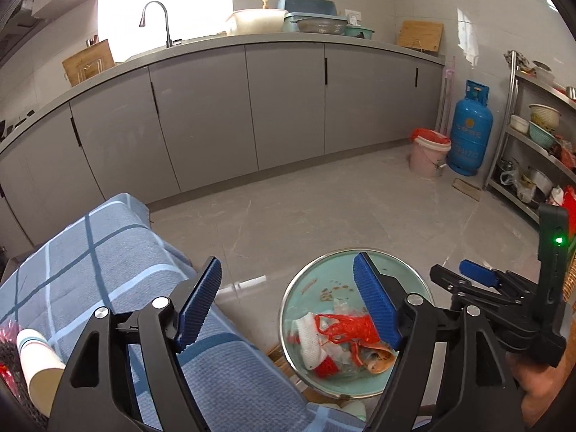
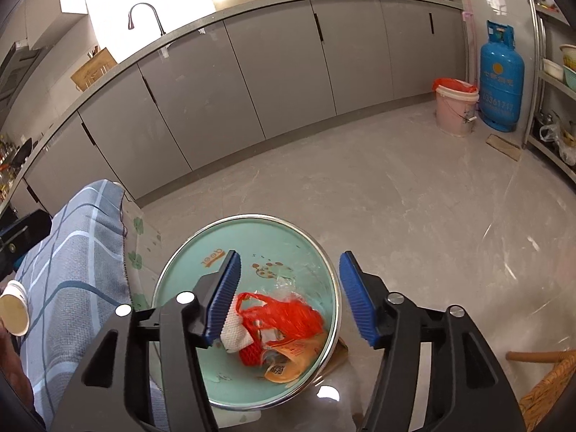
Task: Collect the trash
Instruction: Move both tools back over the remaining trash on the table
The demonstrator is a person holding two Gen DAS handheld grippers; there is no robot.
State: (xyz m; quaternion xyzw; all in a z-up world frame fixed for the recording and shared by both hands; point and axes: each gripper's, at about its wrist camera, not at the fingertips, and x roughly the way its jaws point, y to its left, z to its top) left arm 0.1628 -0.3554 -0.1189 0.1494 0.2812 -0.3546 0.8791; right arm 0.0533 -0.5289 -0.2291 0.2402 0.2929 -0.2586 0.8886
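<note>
A mint-green trash bin (image 1: 309, 280) (image 2: 187, 262) with a metal rim stands on the floor beside the table. Inside lie a red plastic bag (image 1: 345, 327) (image 2: 284, 315), white foam netting (image 1: 309, 338) (image 2: 235, 333), clear wrap and an orange packet (image 2: 288, 363). My left gripper (image 1: 288, 298) is open and empty, between the table edge and the bin. My right gripper (image 2: 289, 289) is open and empty right above the bin; it also shows in the left wrist view (image 1: 478, 273). A paper cup (image 1: 37, 363) (image 2: 12, 309) lies on the blue checked tablecloth (image 1: 108, 262) (image 2: 72, 252).
Grey kitchen cabinets (image 1: 280, 104) run along the back wall. A pink bucket with a red bag (image 1: 428, 154) and a blue gas cylinder (image 1: 469, 129) stand at the right. A metal shelf rack (image 1: 536, 136) is far right. A wicker chair (image 2: 547, 381) is near my right gripper.
</note>
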